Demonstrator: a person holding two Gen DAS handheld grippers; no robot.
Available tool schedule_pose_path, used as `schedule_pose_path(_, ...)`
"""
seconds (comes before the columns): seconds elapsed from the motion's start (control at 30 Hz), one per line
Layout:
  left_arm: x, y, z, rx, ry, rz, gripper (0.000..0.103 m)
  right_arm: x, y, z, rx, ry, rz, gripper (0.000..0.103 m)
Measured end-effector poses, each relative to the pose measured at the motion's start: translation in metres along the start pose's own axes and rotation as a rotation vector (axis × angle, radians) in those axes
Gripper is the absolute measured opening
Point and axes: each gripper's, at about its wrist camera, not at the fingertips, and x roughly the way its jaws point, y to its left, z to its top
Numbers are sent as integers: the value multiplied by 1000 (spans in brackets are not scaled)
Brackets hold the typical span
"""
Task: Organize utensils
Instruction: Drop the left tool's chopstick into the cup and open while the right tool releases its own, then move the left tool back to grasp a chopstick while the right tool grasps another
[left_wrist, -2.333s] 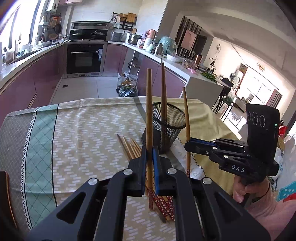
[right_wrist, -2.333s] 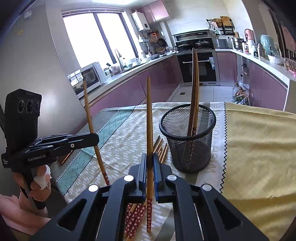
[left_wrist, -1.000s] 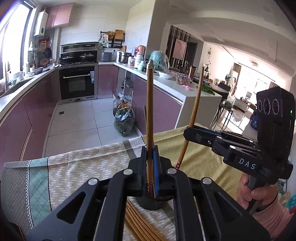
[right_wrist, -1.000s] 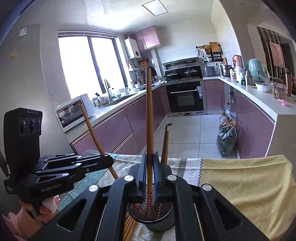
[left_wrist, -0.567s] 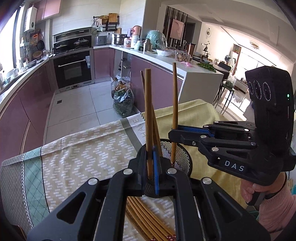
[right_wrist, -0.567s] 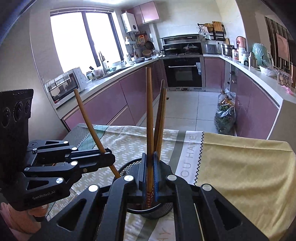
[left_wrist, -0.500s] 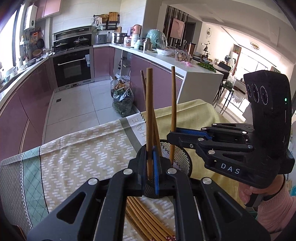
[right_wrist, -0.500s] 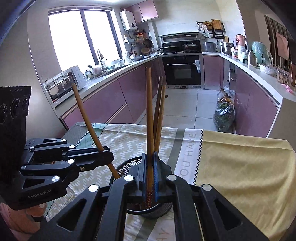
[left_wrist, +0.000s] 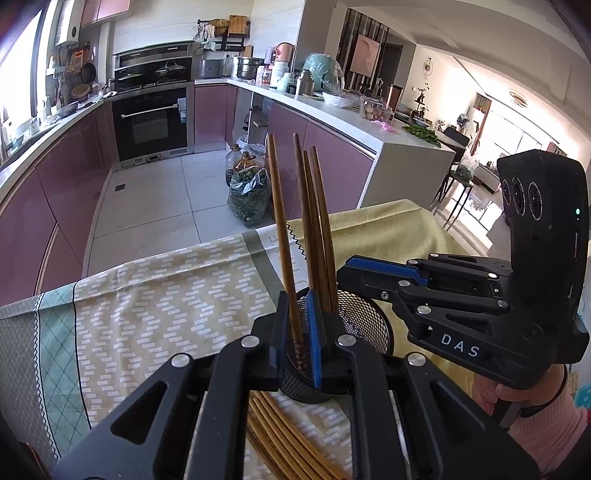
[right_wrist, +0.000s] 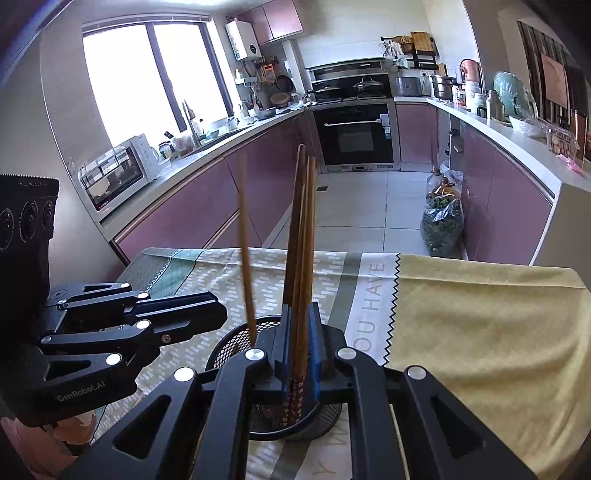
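A black mesh cup (left_wrist: 360, 325) stands on the tablecloth and holds several wooden chopsticks (left_wrist: 317, 229). My left gripper (left_wrist: 297, 339) is over the cup with its jaws parted; one chopstick (left_wrist: 282, 243) stands loose between them, its tip in the cup. My right gripper (right_wrist: 299, 350) is also over the cup (right_wrist: 229, 350), jaws parted, with chopsticks (right_wrist: 304, 258) standing free between them. A blurred chopstick (right_wrist: 245, 243) drops into the cup by the left gripper (right_wrist: 207, 317). The right gripper also shows in the left wrist view (left_wrist: 351, 267).
More chopsticks (left_wrist: 280, 435) lie on the cloth in front of the cup. The patterned tablecloth (left_wrist: 155, 306) covers the table, with a yellow cloth (right_wrist: 480, 332) to the right. Kitchen counters and an oven stand beyond the table's far edge.
Both grippers have opened and let go of their chopsticks, which now stand or drop into the mesh cup. Both grippers stay above the cup.
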Motion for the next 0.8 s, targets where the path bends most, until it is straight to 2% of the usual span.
schedule_pose_path(0.07, -3, 2, -2, -11, -10, 1, 20, -1, -1, 0, 4, -5, 0, 14)
schedule_pose_path(0.23, -21, 7, -11, -28, -62, 19, 30, -13, 2, -3, 2, -38, 20, 17)
schedule_pose_path(0.43, -59, 12, -37, -15, -159, 68, 52, -49, 17, -18, -57, -99, 75, 31)
schedule_pose_path(0.53, -74, 17, -55, -13, -182, 95, 61, -64, 31, -31, -98, -108, 118, 36)
schedule_pose_path(0.6, -78, 22, -68, -19, -176, 116, 63, -68, 39, -43, -122, -96, 135, 40)
schedule_pose_path(0.8, -59, 34, -107, -63, -59, 131, 63, -47, 50, -77, -137, 8, 136, 40)
